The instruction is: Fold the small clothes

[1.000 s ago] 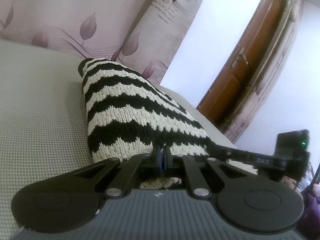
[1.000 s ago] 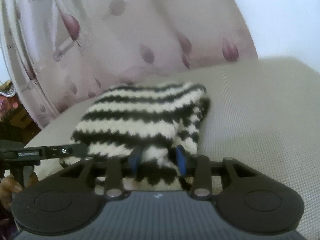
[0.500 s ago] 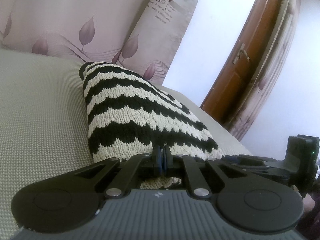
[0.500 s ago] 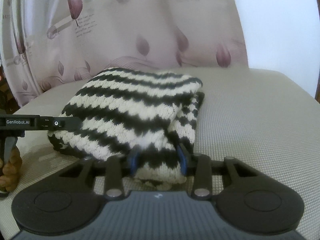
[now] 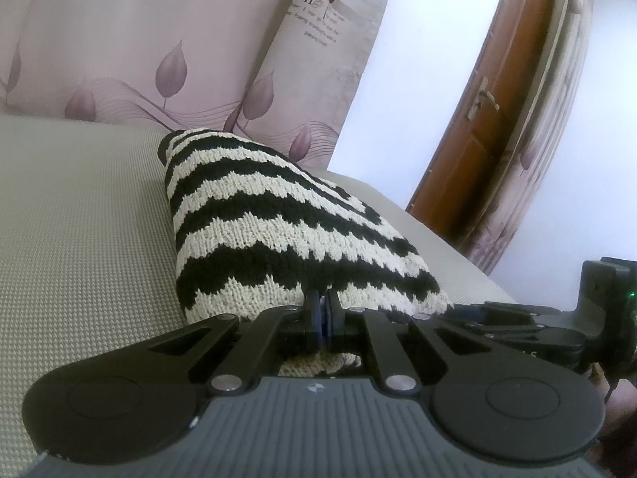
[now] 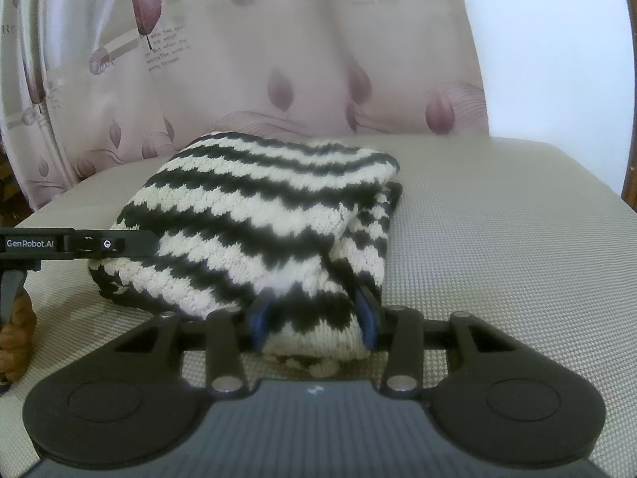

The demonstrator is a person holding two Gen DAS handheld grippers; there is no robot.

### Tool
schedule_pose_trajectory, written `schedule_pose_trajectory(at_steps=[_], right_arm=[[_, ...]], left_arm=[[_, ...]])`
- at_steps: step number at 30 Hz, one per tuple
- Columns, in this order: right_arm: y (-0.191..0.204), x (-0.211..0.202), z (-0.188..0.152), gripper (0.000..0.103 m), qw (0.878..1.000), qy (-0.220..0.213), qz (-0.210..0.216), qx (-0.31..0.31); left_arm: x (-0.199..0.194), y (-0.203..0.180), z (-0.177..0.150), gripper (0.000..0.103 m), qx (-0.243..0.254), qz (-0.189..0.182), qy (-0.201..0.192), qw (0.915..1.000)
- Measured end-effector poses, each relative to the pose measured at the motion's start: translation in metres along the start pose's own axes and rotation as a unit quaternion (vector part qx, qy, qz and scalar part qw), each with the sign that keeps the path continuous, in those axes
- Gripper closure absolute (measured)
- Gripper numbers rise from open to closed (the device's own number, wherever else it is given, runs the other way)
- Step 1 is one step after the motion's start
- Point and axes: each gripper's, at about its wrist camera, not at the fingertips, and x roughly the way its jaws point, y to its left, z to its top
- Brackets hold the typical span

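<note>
My left gripper (image 5: 321,316) is clenched on the near edge of the folded striped knit (image 6: 254,231); my right gripper (image 6: 314,320) straddles it, jaws spread. The knit lies mid-cushion (image 6: 497,239), with bare cushion toward the right edge.

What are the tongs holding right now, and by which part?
Left tongs pinch the striped knit's near edge. Right tongs stand open around its near end.

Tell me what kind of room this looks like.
Probably a room in a home, perhaps a bedroom. A striped knit garment lies on a padded beige surface, with leaf-print curtains behind and a wooden door to the side.
</note>
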Motion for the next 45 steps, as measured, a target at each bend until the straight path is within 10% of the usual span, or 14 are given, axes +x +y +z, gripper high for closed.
schedule_pose_trajectory(at_steps=[28,31,36,41,45], right_arm=[[-0.021,0.007,0.006,0.040,0.997,0.041,0.028,0.063],[-0.029,0.008,0.011,0.037,0.994,0.053,0.046,0.089],[-0.050,0.001,0.017,0.031,0.984,0.054,0.090,0.143],[-0.077,0.008,0.024,0.024,0.978,0.049,0.097,0.176],[-0.087,0.027,0.034,0.024,0.973,0.064,0.122,0.186]], left_arm=[[0.000,0.002,0.010,0.090,-0.002,-0.010,0.019,0.9998],[-0.004,0.001,0.018,0.071,-0.004,-0.038,0.028,0.9989],[-0.032,-0.019,0.037,0.003,0.039,-0.058,-0.013,0.9974],[-0.043,-0.013,0.060,0.000,0.050,-0.042,-0.026,0.9975],[-0.028,0.028,0.078,0.000,-0.032,-0.035,0.008,0.9989]])
